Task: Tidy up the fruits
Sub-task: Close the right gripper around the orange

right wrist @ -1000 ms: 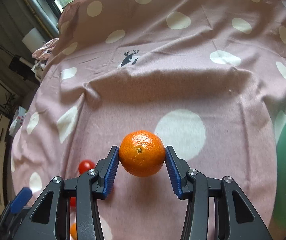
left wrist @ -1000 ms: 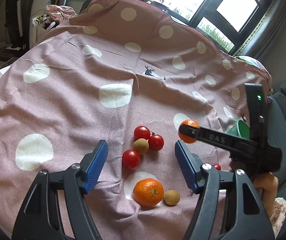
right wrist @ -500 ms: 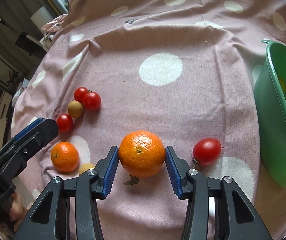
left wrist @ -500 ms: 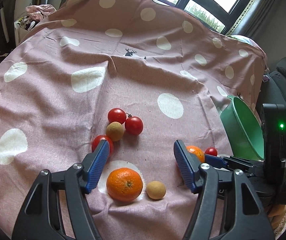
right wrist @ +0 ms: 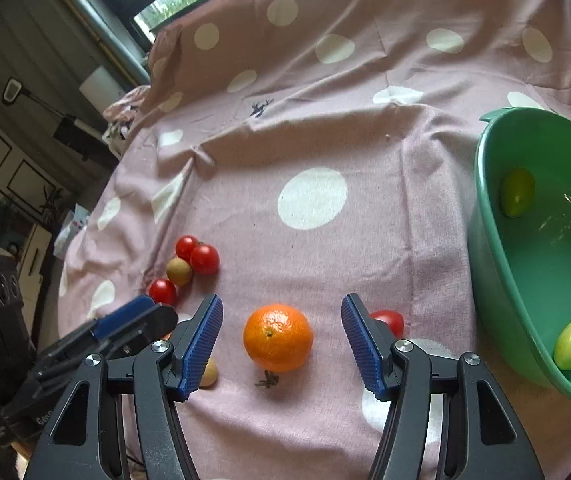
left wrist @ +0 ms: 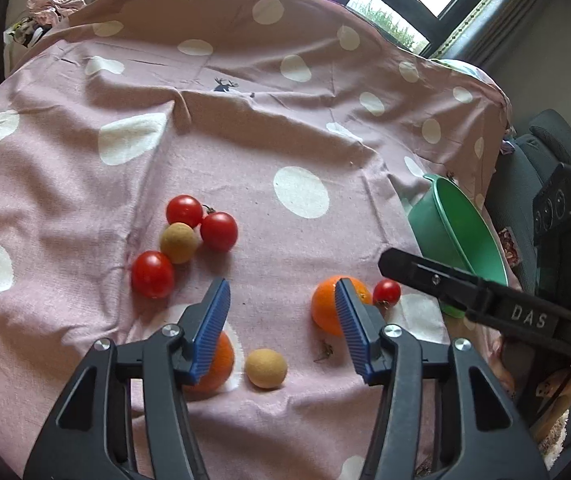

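Both tongs are mid-change. Right gripper (right wrist: 281, 336), which half a second ago was clamped on the orange (right wrist: 278, 337), now has its jaws opening: a clear gap shows between each blue pad and the fruit, which sits on the pink spotted cloth (right wrist: 325, 128) between them, a dried stem scrap at its 6 o'clock. So that orange has been set down, not carried into the green bowl (right wrist: 485, 208) at 3 o'clock of the right wrist view, where two yellow-green fruits lie. A red tomato (right wrist: 389, 320) peeks out just behind the right pad.

Left gripper (left wrist: 281, 320) has its jaws closing, narrower than a second ago, with nothing pressed between the pads. It has drifted lower over the near fruit: the tan round fruit (left wrist: 266, 368) lies at 6 o'clock of the gap, and a second orange (left wrist: 217, 364) is half hidden behind the left pad at 7 o'clock. A cluster of three tomatoes and another tan fruit (left wrist: 178, 243) lies at 10 o'clock.

My reading: the oranges are being grouped on the cloth, one placement is finished, and the left tongs are lining up on a near fruit, though which one is unclear.
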The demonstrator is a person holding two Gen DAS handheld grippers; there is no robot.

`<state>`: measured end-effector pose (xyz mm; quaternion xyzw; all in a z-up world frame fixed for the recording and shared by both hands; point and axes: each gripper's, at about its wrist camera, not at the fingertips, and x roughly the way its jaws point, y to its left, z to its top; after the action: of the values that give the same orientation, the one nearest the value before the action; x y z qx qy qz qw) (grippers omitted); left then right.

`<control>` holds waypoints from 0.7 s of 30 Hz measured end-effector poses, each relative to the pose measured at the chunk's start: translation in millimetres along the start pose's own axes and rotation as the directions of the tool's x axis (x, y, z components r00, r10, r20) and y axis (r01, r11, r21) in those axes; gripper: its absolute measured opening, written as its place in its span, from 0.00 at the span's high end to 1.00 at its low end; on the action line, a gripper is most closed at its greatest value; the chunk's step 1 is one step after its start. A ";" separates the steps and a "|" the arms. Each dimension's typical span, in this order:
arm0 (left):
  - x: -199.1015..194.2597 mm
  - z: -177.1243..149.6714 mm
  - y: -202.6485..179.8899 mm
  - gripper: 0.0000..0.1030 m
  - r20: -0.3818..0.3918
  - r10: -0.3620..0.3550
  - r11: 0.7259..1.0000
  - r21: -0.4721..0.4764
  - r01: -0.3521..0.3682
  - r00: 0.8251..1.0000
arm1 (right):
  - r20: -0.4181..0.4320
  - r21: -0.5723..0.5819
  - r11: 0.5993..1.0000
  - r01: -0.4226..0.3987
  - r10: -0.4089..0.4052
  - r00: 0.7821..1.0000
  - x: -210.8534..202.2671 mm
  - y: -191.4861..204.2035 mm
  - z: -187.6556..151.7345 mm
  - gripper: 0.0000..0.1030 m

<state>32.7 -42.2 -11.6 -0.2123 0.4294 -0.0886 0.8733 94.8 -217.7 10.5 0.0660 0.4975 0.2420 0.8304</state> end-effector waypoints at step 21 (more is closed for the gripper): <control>50.0 -17.7 -40.7 0.50 -0.157 -0.038 0.993 0.103 0.054 0.987 | -0.108 0.106 0.988 -0.111 0.122 0.987 34.0 -10.7 -3.4 0.50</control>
<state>50.7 -100.7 -38.6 -0.1677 0.4857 -0.1479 0.8451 108.7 -211.6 -21.9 0.1224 0.5509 0.2686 0.7806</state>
